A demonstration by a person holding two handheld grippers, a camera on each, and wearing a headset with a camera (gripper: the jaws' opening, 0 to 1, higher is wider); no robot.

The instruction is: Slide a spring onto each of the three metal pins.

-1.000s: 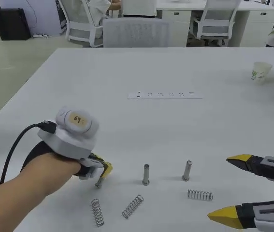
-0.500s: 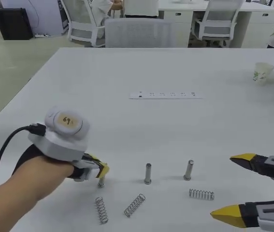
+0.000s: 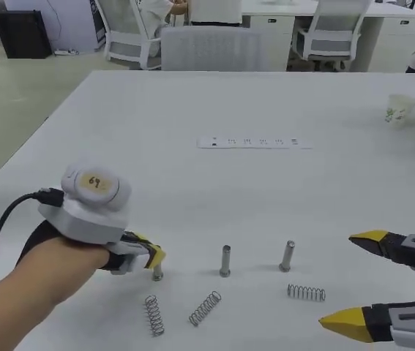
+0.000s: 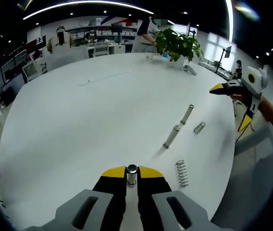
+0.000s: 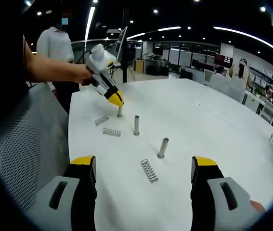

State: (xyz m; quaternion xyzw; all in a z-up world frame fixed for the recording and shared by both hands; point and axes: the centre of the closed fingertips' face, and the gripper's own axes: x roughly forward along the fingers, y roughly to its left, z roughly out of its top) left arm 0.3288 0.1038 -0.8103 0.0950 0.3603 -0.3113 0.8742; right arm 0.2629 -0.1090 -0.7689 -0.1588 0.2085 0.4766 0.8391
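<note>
at lower left, the left gripper (image 3: 155, 257) clamps a smooth steel pin (image 3: 157, 273); the right gripper (image 3: 351, 280) holds its pointed yellow tips apart.

White table (image 3: 192, 110) bears three upright pins (image 3: 225, 260), three springs (image 3: 306, 293), a power strip (image 3: 255, 142), a cup (image 3: 399, 108).

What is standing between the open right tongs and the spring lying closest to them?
Nothing visible. The right tongs hang open beside the spring, with bare table between; the nearest pin stands beyond the spring, off that line.
</note>
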